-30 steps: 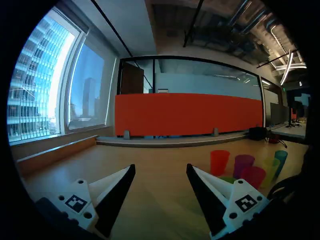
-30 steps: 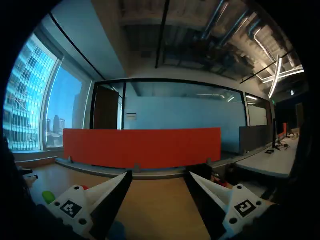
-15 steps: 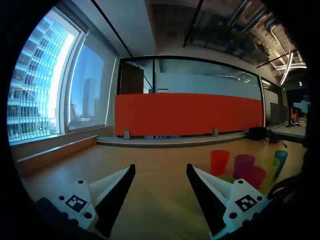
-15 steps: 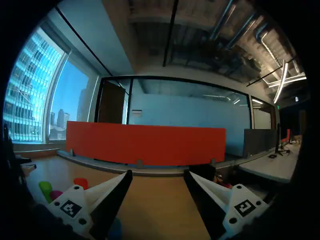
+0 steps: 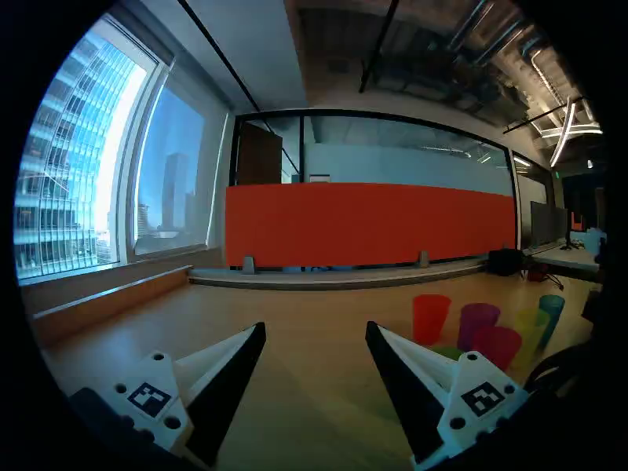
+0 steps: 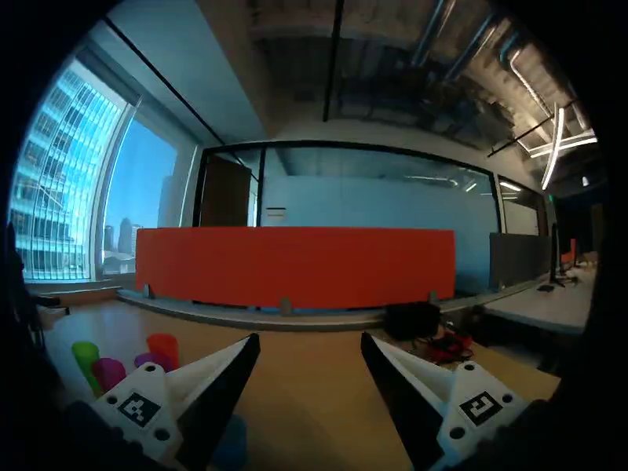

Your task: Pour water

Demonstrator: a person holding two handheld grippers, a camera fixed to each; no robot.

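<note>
A cluster of translucent plastic cups stands on the pale wooden tabletop (image 5: 314,408). In the left gripper view it lies to the right of the left gripper (image 5: 315,330). It is made up of an orange-red cup (image 5: 431,316), a purple cup (image 5: 477,322), a magenta cup (image 5: 498,345), a yellow-green cup (image 5: 532,334) and a teal cup (image 5: 552,308), set close together. Whether any holds water cannot be told.

The left gripper's white fingers are spread wide with bare tabletop between them, apart from the cups. In the right gripper view the right gripper (image 6: 309,339) is likewise spread and grips nothing; the cups sit low at its left, partly behind its left finger.

Beyond the table runs a long orange partition panel (image 5: 369,224), with tall windows (image 5: 78,180) at the left.
</note>
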